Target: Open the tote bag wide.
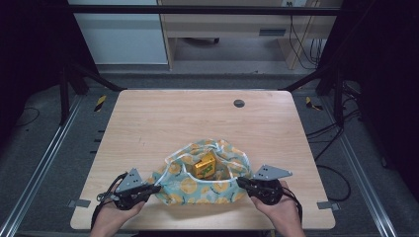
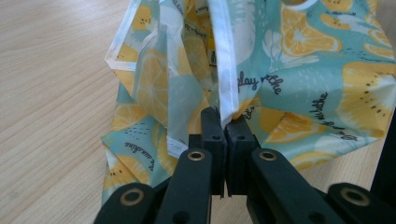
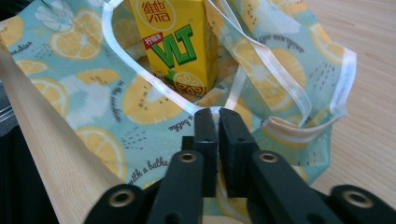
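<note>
Both claws sit at the near edge of the wooden table (image 1: 148, 113), one at each side of a teal bag (image 1: 197, 185) printed with orange slices. Left gripper (image 1: 157, 188) has its jaws pressed together on the bag's white-trimmed rim (image 2: 226, 88); in the left gripper view the trim runs down into the pinch between the two black pads. Right gripper (image 1: 240, 181) holds the opposite side of the bag's mouth: in the right gripper view its jaws stand close with a narrow gap, the white rim (image 3: 208, 109) caught at their tips. The bag lies slumped on the tabletop between the two hands, its mouth open upward. Inside it stands a yellow drink carton (image 3: 173, 44) with green lettering, tilted, seen from above as a yellow block (image 1: 204, 165) in the middle of the bag
</note>
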### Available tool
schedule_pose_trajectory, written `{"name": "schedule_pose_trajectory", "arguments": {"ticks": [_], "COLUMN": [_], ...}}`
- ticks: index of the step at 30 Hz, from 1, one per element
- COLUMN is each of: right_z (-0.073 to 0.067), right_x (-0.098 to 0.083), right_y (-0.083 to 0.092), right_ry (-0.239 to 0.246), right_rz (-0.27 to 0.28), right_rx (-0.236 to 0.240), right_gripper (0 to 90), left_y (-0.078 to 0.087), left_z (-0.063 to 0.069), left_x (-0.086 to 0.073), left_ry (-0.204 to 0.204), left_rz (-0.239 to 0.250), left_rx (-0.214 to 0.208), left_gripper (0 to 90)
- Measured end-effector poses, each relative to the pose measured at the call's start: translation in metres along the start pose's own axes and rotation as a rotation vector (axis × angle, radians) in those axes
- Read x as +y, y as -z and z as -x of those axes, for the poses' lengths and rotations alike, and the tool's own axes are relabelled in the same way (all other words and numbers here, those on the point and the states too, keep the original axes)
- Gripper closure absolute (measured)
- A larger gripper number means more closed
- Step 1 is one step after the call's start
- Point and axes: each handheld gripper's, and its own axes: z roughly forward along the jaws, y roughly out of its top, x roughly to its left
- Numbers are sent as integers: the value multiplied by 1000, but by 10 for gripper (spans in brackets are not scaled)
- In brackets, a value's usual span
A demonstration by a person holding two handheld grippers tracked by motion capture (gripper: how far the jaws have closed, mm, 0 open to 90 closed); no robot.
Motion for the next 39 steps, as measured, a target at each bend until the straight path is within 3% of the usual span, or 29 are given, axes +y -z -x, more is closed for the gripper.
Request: {"name": "schedule_pose_trajectory", "arguments": {"ticks": [4, 6, 11, 16, 20, 24, 26, 33, 39], "right_z": [-3, -6, -10, -10, -9, -8, -8, -16, -26], "right_x": [16, 37, 62, 87, 95, 100, 101, 95, 62], "right_y": [3, 3, -6, -34, -48, -58, -57, -30, -7], "right_ry": [22, 44, 75, 73, 60, 65, 64, 88, 78], "right_rz": [30, 53, 67, 30, 13, -3, 0, 73, 73], "right_rx": [-2, -5, -8, -7, 4, 18, 14, 50, 104], "right_gripper": [652, 593, 547, 523, 577, 837, 899, 900, 900], "left_y": [-1, -1, -1, 0, 0, 1, 1, 0, -4], "left_z": [0, 2, 3, 3, 3, 3, 3, 4, 6], "left_x": [0, 1, 1, 2, 2, 2, 2, 1, -1], "left_ry": [-1, -7, -22, -27, -31, -29, -29, -46, -68], "left_rz": [5, 10, 8, 11, 11, 14, 18, 0, -32], "left_rx": [2, 3, -1, -1, -4, -2, -3, 8, 16], "left_gripper": [885, 885, 885, 885, 885, 885, 885, 885, 881]}}
